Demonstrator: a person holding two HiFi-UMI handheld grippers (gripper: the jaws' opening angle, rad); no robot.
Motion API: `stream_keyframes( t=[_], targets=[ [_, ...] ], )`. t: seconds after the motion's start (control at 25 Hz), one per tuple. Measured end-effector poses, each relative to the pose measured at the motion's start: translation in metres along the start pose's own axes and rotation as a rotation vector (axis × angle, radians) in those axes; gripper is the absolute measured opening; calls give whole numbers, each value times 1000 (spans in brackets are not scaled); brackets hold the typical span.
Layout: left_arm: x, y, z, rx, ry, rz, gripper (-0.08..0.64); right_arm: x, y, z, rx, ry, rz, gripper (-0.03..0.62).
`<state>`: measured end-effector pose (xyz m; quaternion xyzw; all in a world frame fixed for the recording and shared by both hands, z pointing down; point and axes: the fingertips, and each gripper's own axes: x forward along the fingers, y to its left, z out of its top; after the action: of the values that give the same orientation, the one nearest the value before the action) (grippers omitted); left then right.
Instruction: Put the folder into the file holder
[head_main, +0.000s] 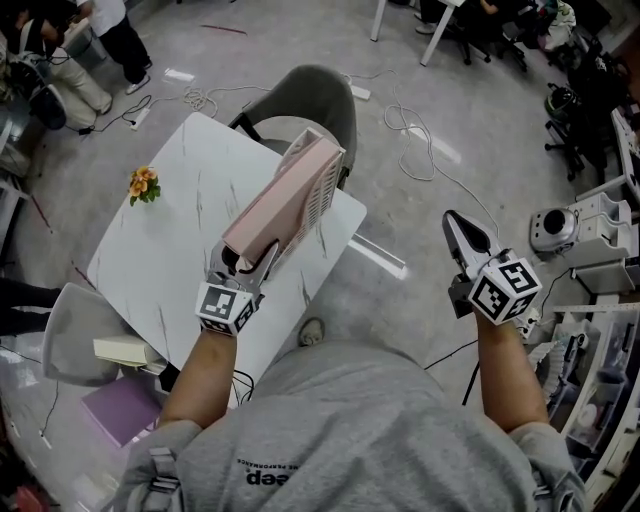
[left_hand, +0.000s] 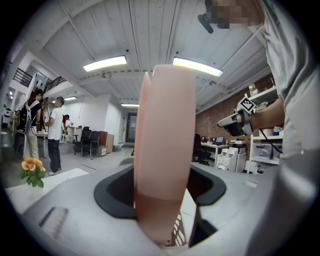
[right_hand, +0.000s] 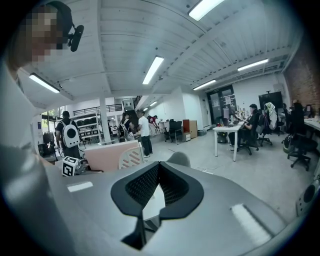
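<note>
A pink folder (head_main: 275, 205) leans tilted inside the white perforated file holder (head_main: 322, 190) on the white table (head_main: 170, 220). My left gripper (head_main: 250, 262) sits at the folder's near lower end. In the left gripper view the folder (left_hand: 165, 150) stands upright between the jaws with dark gaps on both sides, so the pads do not press it; the holder's grid (left_hand: 177, 232) shows below. My right gripper (head_main: 457, 222) hangs off the table to the right, its jaws together and empty (right_hand: 159, 172). From there the folder (right_hand: 102, 156) and holder (right_hand: 131, 157) appear at the left.
Orange flowers (head_main: 144, 184) stand on the table's left part. A grey chair (head_main: 320, 90) is behind the table, another (head_main: 70, 330) at its near left with a pale notebook (head_main: 120, 350) and a purple sheet (head_main: 120, 408). Cables lie on the floor (head_main: 420, 140).
</note>
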<state>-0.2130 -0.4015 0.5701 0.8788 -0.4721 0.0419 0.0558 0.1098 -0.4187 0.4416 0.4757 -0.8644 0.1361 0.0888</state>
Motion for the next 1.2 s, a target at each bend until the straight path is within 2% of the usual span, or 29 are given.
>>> stream_keyframes(
  t=[0.32, 0.48, 0.64, 0.72, 0.8, 0.92, 1.2],
  targets=[
    [-32, -14, -2, -21, 52, 139, 302, -29, -4, -2, 1, -30, 51, 5],
    [-50, -35, -5, -12, 91, 223, 304, -57, -13, -5, 5, -41, 74, 5],
    [-66, -59, -8, -51, 106, 309, 305, -91, -29, -7, 3, -51, 87, 5],
    [-68, -76, -4, -56, 107, 329, 304, -109, -38, -6, -1, -53, 91, 5],
    [-62, -98, 2, -46, 106, 317, 304, -127, -46, -8, -6, -52, 93, 5],
    [-38, -138, 14, -46, 86, 248, 291, -158, -61, -17, -8, -52, 73, 5],
    [57, -251, 69, -36, 31, -8, 258, -242, -116, -27, 8, -77, -42, 5]
  ],
)
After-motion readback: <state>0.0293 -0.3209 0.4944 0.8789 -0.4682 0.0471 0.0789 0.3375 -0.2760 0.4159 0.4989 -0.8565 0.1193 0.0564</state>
